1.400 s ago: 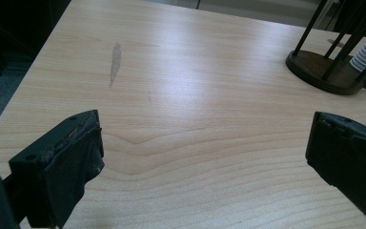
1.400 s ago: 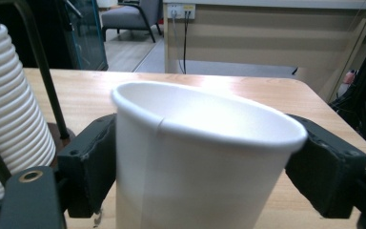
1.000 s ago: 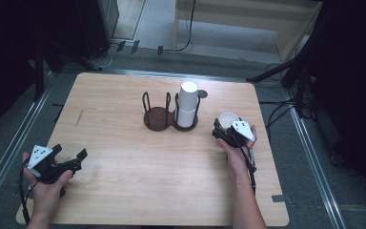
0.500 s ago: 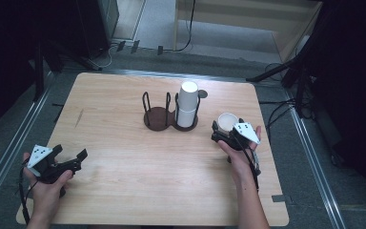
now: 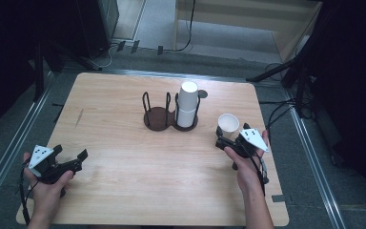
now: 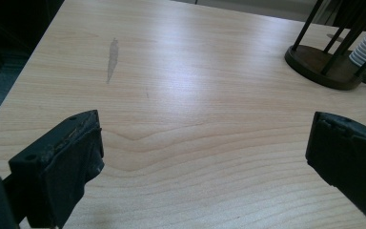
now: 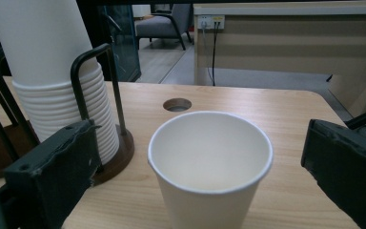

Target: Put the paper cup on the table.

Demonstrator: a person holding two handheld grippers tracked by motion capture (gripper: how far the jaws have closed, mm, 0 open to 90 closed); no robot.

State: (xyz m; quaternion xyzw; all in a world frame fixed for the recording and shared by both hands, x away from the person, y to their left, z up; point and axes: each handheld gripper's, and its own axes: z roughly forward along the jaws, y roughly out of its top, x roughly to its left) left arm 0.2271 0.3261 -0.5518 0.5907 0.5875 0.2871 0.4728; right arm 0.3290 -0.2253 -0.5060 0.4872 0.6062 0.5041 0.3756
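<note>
The left gripper (image 5: 69, 164) is resting low over the near left part of the tabletop (image 5: 124, 191), its jaws spread wide with bare wood showing between them in the left gripper view. The right gripper (image 5: 228, 143) is sitting at the near right, and its jaws have just been opening: they are now standing fully apart, released, with a single paper cup (image 7: 210, 167) standing upright on the tabletop just beyond them and centred in the gap, touching neither jaw. In the high view the cup (image 5: 228, 125) is sitting just past the jaw tips, mouth up. Farther off, to the left of the right gripper's jaws, a dark cup holder (image 5: 164, 117) with upright wire posts is standing mid-table; a stack of paper cups (image 5: 188, 104) is sitting upside down in its right-hand ring, while its left-hand ring is holding none. Beyond the cup, a small round hole (image 7: 177, 104) is showing in the tabletop near the far edge.
</note>
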